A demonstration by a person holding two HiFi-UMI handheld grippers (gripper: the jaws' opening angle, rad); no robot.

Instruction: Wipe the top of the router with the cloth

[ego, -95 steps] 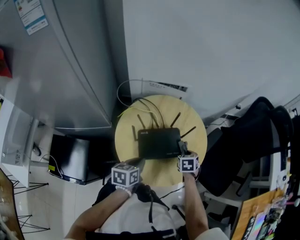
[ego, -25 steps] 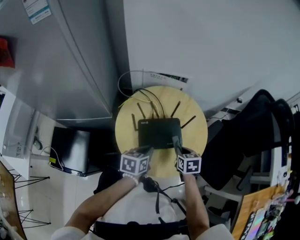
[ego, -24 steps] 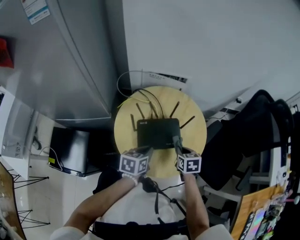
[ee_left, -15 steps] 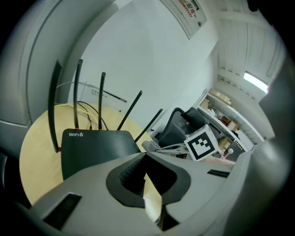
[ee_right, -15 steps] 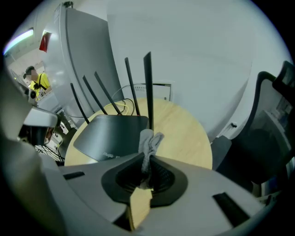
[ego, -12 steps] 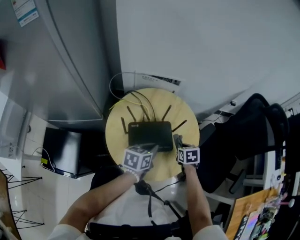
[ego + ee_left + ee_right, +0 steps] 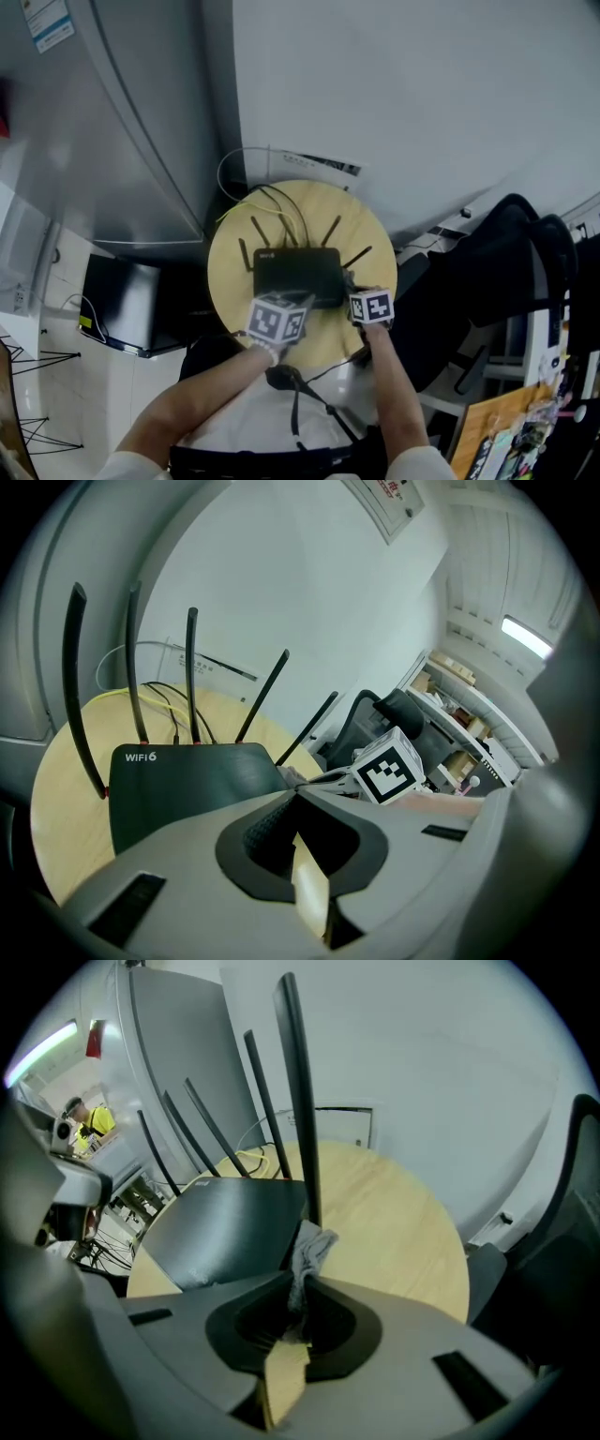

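A black router (image 7: pixel 298 275) with several upright antennas lies on the round wooden table (image 7: pixel 234 281); its lid reads WIFI6 in the left gripper view (image 7: pixel 187 780). My right gripper (image 7: pixel 351 283) is at the router's right front corner, shut on a small grey cloth (image 7: pixel 309 1249) that hangs against the router's edge (image 7: pixel 225 1222) beside one antenna (image 7: pixel 298 1101). Over the router's near edge, the left gripper (image 7: pixel 300 300) is shut (image 7: pixel 292 792), and I see nothing between its fingers. The right gripper's marker cube (image 7: pixel 387 766) shows just right of it.
Yellow and white cables (image 7: pixel 267 195) run off the table's back edge to the wall. A grey cabinet (image 7: pixel 122 122) stands left, with a black box (image 7: pixel 131 300) on the floor below it. A black office chair (image 7: pixel 497 272) is close on the right.
My left gripper has moved right, from the router's front left corner toward the middle of its near edge. The right gripper with the cloth has stayed at the router's right front corner.
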